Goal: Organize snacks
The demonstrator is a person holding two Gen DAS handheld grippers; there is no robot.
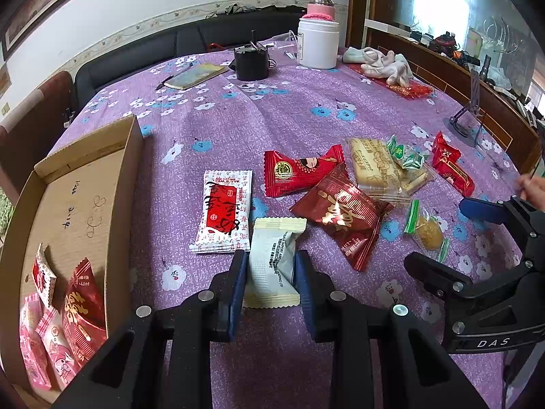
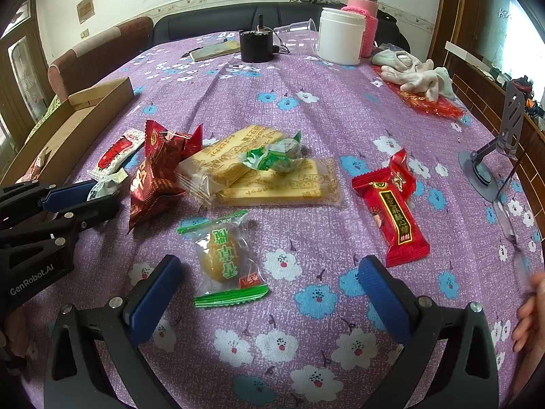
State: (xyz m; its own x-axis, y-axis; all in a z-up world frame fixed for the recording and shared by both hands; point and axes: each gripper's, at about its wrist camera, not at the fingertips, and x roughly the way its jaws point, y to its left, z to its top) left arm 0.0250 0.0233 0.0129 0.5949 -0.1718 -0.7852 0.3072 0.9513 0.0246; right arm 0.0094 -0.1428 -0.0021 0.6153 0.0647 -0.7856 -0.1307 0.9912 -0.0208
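Observation:
My left gripper (image 1: 270, 272) is shut on a cream and grey snack packet (image 1: 272, 262) low over the purple tablecloth; it also shows in the right wrist view (image 2: 104, 185). A cardboard box (image 1: 85, 184) at the left holds several red and pink packets (image 1: 68, 310). Loose snacks lie in the middle: a white and red packet (image 1: 224, 211), a red candy-shaped packet (image 1: 299, 170), a dark red packet (image 1: 344, 214), biscuit packs (image 2: 269, 177), a green wrapped sweet (image 2: 272, 156), a clear green-edged pastry packet (image 2: 226, 259) and a red bar (image 2: 391, 211). My right gripper (image 2: 269, 293) is open, with the pastry packet between its fingers.
At the far side stand a white jar (image 1: 318, 42), a pink flask (image 1: 320, 6), a black round device (image 1: 252, 59), a notebook (image 1: 196, 75) and crumpled gloves (image 1: 381, 64). A grey phone stand (image 2: 494, 150) is at the right edge. A sofa lies behind.

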